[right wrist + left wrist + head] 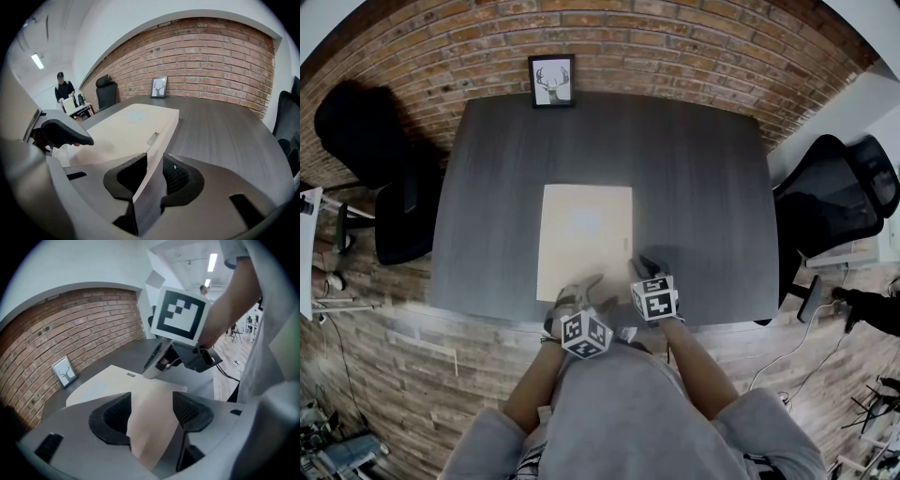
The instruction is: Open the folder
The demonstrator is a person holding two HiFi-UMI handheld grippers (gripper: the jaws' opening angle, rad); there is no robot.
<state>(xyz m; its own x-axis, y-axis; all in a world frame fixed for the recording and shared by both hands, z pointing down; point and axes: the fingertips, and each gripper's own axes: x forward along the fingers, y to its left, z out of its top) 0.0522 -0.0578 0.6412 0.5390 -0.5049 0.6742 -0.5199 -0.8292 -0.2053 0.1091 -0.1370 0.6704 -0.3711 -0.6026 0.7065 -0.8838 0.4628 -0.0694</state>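
Note:
A beige folder point(586, 234) lies closed and flat on the dark table point(703, 187), near its front edge. My right gripper point(645, 267) sits at the folder's near right corner. In the right gripper view its jaws point(152, 176) stand narrow, with the folder's point(131, 124) right edge running between the pads, so it is shut on that edge. My left gripper point(581, 286) is over the folder's near edge. In the left gripper view its jaws point(152, 411) stand wide open, beige folder point(108, 383) surface showing between them and no pad touching it. The right gripper point(161, 359) shows just beyond.
A framed deer picture point(551, 81) leans on the brick wall at the table's far edge. Black office chairs stand at the left point(394, 206) and right point(830, 202) of the table. A person point(63, 89) stands far off in the room.

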